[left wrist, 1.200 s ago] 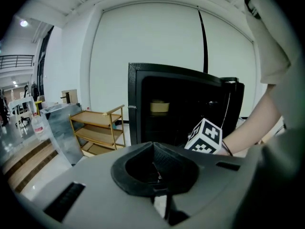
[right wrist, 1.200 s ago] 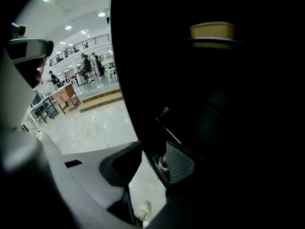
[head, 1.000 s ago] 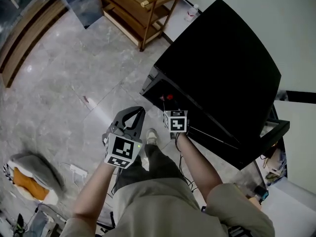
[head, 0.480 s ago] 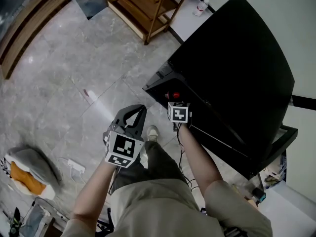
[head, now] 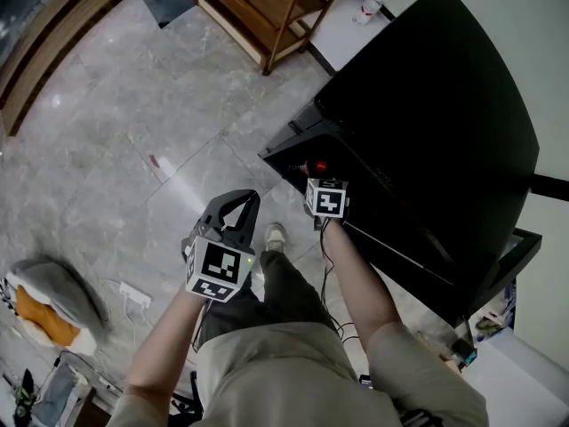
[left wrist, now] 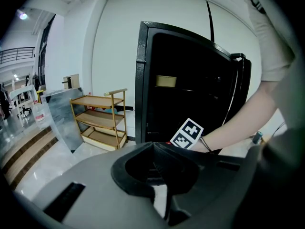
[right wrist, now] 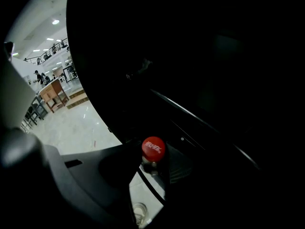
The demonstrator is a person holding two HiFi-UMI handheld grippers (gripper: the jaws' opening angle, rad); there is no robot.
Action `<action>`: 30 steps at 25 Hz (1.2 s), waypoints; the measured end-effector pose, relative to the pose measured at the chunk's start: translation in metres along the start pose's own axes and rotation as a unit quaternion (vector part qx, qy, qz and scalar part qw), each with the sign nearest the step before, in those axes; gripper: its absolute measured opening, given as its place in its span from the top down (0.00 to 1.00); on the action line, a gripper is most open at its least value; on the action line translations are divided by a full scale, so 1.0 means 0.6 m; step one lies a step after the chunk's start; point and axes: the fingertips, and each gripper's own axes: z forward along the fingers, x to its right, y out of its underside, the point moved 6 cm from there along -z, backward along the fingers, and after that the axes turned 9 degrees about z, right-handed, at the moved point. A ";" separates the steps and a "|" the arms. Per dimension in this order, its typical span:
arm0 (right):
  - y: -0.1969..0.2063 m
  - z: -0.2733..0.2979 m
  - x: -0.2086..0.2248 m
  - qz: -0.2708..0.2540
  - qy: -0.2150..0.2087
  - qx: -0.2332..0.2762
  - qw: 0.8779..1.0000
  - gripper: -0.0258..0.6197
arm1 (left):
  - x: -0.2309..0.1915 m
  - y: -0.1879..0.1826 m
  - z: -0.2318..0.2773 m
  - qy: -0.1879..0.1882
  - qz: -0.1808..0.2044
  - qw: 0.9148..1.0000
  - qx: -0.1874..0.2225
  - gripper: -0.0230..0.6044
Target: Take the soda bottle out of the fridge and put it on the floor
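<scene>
From the head view, the black fridge (head: 427, 105) fills the right side. The soda bottle (head: 319, 165) shows only as a red cap at the fridge's dark front edge. The right gripper (head: 322, 183) reaches down to it, with its marker cube just behind. The left gripper (head: 249, 198) hangs apart over the grey stone floor (head: 107, 132), beside our shoe (head: 274, 236). A wooden shelf trolley (head: 267, 7) stands further off, with a small clear bottle (head: 369, 9) by the wall. A grey and orange bundle (head: 44, 305) and a white power strip (head: 133, 294) lie at lower left.

In the left gripper view, the left gripper (left wrist: 153, 147) has its jaws pressed together with nothing between them. Beyond it we see the fridge (left wrist: 190, 80), with a pale label on its door that we cannot read, and the trolley (left wrist: 97, 120).

In the right gripper view, the right gripper (right wrist: 152, 171) has just been closing and pinches the soda bottle (right wrist: 153, 148) at the neck, right under the cap. The cap bears white lettering too small to read. The bottle's body is lost in the dark fridge (right wrist: 214, 56).
</scene>
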 end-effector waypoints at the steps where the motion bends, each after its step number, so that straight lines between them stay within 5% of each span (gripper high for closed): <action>1: -0.002 -0.001 -0.001 0.005 -0.002 0.001 1.000 0.76 | -0.001 0.001 -0.002 -0.001 -0.001 1.000 -0.001 0.95; 15: -0.022 -0.095 -0.023 -0.029 -0.013 -0.010 0.999 0.78 | -0.007 -0.016 -0.072 -0.014 -0.009 1.000 -0.002 0.95; 30: -0.088 -0.254 -0.161 -0.120 -0.087 0.023 0.989 0.79 | -0.023 -0.030 -0.211 -0.078 -0.029 0.997 0.000 0.95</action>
